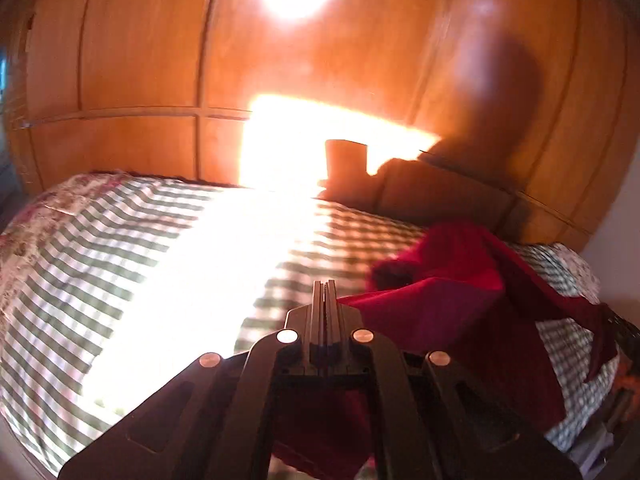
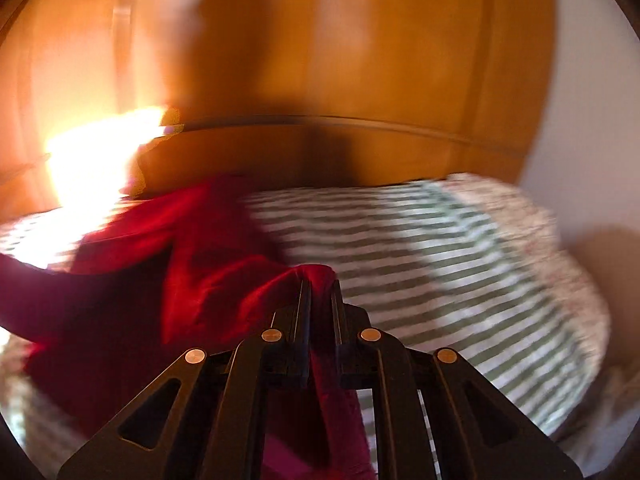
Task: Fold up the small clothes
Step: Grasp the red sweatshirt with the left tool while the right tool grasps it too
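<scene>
A red garment [image 1: 452, 304] is lifted above the green-and-white checked bed [image 1: 120, 272]. My left gripper [image 1: 325, 285] is shut, and the red cloth hangs from it beneath the fingers and stretches away to the right. In the right wrist view my right gripper [image 2: 320, 280] is shut on a bunched edge of the red garment [image 2: 168, 264], which spreads to the left and hangs under the fingers. The right view is blurred by motion.
A wooden wardrobe [image 1: 140, 80] stands behind the bed. A strong patch of sunlight [image 1: 224, 264] washes out part of the bedcover and the wardrobe foot. A floral border [image 2: 532, 232] edges the bedcover. A pale wall [image 2: 580, 100] is at the right.
</scene>
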`<state>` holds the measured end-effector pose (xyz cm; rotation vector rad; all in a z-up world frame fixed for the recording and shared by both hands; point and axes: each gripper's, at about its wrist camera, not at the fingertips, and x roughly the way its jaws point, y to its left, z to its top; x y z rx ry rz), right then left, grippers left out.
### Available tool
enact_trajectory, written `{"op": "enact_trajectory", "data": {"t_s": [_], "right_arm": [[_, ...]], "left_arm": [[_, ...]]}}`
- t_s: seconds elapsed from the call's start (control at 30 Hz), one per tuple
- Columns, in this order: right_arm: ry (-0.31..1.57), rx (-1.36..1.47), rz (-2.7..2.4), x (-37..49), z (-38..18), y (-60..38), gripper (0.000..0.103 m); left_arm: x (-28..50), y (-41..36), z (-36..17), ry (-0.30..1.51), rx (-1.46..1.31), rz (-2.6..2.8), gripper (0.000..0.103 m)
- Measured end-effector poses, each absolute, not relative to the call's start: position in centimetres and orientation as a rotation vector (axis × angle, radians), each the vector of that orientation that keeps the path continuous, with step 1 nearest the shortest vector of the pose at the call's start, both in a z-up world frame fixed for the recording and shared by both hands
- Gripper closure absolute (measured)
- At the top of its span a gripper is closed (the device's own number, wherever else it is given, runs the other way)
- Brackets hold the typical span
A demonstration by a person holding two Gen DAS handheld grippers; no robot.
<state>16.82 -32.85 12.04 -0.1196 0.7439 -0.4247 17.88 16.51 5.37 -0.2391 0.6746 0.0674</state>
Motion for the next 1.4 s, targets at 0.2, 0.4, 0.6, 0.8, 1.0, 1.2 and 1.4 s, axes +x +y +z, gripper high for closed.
{"op": "enact_trajectory", "data": {"t_s": [0.2, 0.4, 0.6, 0.8, 1.0, 1.2, 1.4], "right_arm": [[0.830, -0.142, -0.714, 23.0, 10.2, -42.1, 0.095], [0.797, -0.037, -0.739, 23.6, 9.7, -44.0, 0.016], [0.895, 0.166, -0.441, 18.9, 7.0, -39.2, 0.016], [1.065, 0.351, -0.115, 13.7, 1.6, -31.9, 0.019], [1.085, 0.307, -0.062, 12.4, 0.2, -27.8, 0.067], [0.976, 0.261, -0.045, 11.6, 5.4, -28.3, 0.094], [0.872, 0.245, -0.047, 7.1, 11.0, -30.2, 0.097]], "left_arm": [[25.2, 23.0, 5.8, 0.708, -0.198, 0.382, 0.103], [25.1, 24.3, 4.0, 0.738, -0.167, 0.507, 0.027], [20.8, 19.4, -0.6, 0.837, -0.253, 0.149, 0.028], [16.6, 13.0, -6.2, 0.986, -0.448, -0.225, 0.039], [16.1, 8.3, -8.9, 1.046, -0.446, -0.288, 0.091], [14.5, 9.5, -4.8, 0.958, -0.477, -0.260, 0.097], [9.6, 11.0, -1.0, 0.919, -0.503, -0.312, 0.098]]}}
